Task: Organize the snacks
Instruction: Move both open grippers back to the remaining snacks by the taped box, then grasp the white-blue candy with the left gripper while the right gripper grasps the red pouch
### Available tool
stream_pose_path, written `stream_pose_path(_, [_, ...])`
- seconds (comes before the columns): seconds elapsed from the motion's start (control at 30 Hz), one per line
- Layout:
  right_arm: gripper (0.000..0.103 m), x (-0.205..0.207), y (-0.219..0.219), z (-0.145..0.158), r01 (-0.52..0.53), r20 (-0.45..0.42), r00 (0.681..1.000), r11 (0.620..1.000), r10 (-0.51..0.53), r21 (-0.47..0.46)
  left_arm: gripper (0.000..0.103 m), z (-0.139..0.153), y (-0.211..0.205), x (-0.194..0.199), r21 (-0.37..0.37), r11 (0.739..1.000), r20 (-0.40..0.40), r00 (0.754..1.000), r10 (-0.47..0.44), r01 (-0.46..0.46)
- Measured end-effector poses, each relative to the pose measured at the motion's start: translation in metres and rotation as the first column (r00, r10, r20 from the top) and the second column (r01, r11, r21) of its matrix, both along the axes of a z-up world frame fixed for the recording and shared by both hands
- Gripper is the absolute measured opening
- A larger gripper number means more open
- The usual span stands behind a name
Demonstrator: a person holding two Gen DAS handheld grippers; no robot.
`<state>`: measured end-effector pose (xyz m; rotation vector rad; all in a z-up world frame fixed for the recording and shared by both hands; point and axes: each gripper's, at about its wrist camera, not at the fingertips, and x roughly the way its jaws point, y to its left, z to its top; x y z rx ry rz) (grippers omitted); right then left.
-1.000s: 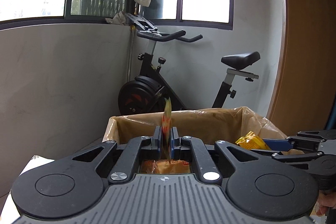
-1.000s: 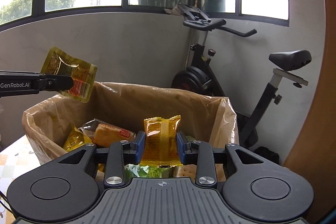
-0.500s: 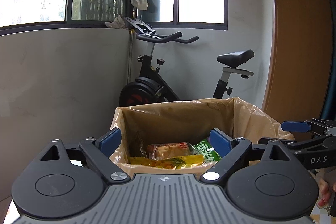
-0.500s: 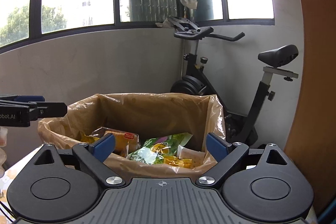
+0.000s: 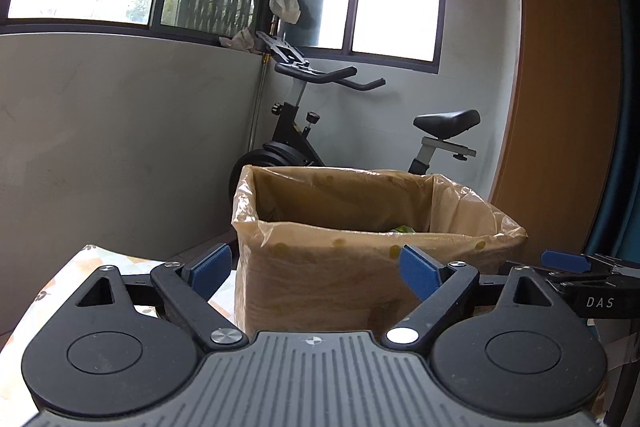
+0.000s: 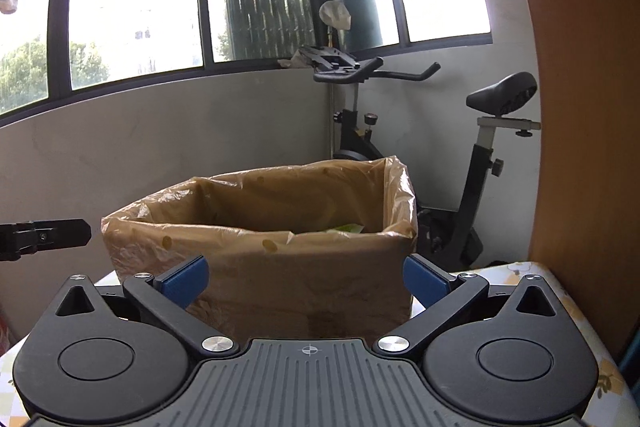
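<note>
Box: a cardboard box (image 5: 320, 291) lined with a brownish plastic bag (image 5: 460, 211) stands on the table, at 12 o'clock from both grippers. The bag is folded out over the rim on all sides.
Contents: from this low angle the inside is almost hidden. Only a green corner of a snack packet (image 5: 402, 228) shows above the near rim, toward 1 o'clock in the left wrist view; in the right wrist view the same green tip (image 6: 350, 227) shows just behind the near rim. How many snacks lie in the box I cannot tell.
Left gripper: the left gripper (image 5: 316, 267) has its jaws wide apart, with nothing between the blue pads (image 5: 210, 265). Only the front wall of the box is seen through the gap.
Right gripper: the right gripper (image 6: 306, 277) is opening its jaws, already very wide, and nothing is between them. Its tip is also seen at 3 o'clock in the left wrist view.
Table: a patterned cloth (image 6: 580, 311) covers the table; its bare parts show at 9 o'clock in the left view and at 3 o'clock in the right view.
Edges: the near wall of the box is close in front of both grippers, not touching them.
Open room: behind the box, at 12 to 1 o'clock, stands an exercise bike (image 5: 304, 143) against a grey wall (image 5: 120, 147). A wooden panel (image 6: 580, 107) closes the side at 3 o'clock.
</note>
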<state>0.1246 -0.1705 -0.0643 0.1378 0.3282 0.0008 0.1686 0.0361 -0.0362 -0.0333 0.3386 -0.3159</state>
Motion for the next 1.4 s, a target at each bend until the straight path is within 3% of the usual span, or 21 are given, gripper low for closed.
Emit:
stream_pose_path(0.37, [0.103,-0.014,0.002,-0.052,-0.044,-0.159,0.987,0.997,0.034,-0.06,0.092,-0.053,-0.017,0.003,0.009,1.0,-0.174,0.985,-0.015,0.017])
stream_pose_path(0.5, [0.103,-0.008,0.003,-0.065,-0.041,-0.194,0.981,0.994,0.022,-0.098,0.092,-0.078,-0.033,0.015,0.015,0.998,-0.258,0.964,-0.057,0.063])
stream_pose_path(0.67, [0.102,-0.007,-0.003,-0.081,-0.046,-0.236,0.971,0.998,0.033,-0.05,0.091,-0.113,-0.053,0.034,0.058,0.994,-0.356,0.932,-0.071,0.098])
stream_pose_path(0.93, [0.102,-0.009,-0.014,-0.098,-0.025,-0.287,0.958,1.0,0.019,-0.017,0.083,-0.149,-0.079,0.058,0.098,0.984,-0.416,0.905,-0.095,0.148])
stream_pose_path(1.07, [0.102,-0.009,-0.018,-0.101,-0.015,-0.297,0.955,1.0,0.014,-0.004,0.082,-0.155,-0.093,0.065,0.135,0.977,-0.416,0.905,-0.094,0.164])
stream_pose_path(1.13, [0.102,-0.009,-0.019,-0.102,-0.016,-0.302,0.953,1.0,0.015,-0.002,0.066,-0.157,-0.096,0.066,0.173,0.97,-0.41,0.908,-0.085,0.169])
stream_pose_path(1.4, [0.101,-0.006,-0.016,-0.108,-0.03,-0.341,0.94,1.0,0.028,0.001,0.053,-0.155,-0.071,0.042,0.16,0.969,-0.405,0.908,-0.11,0.189])
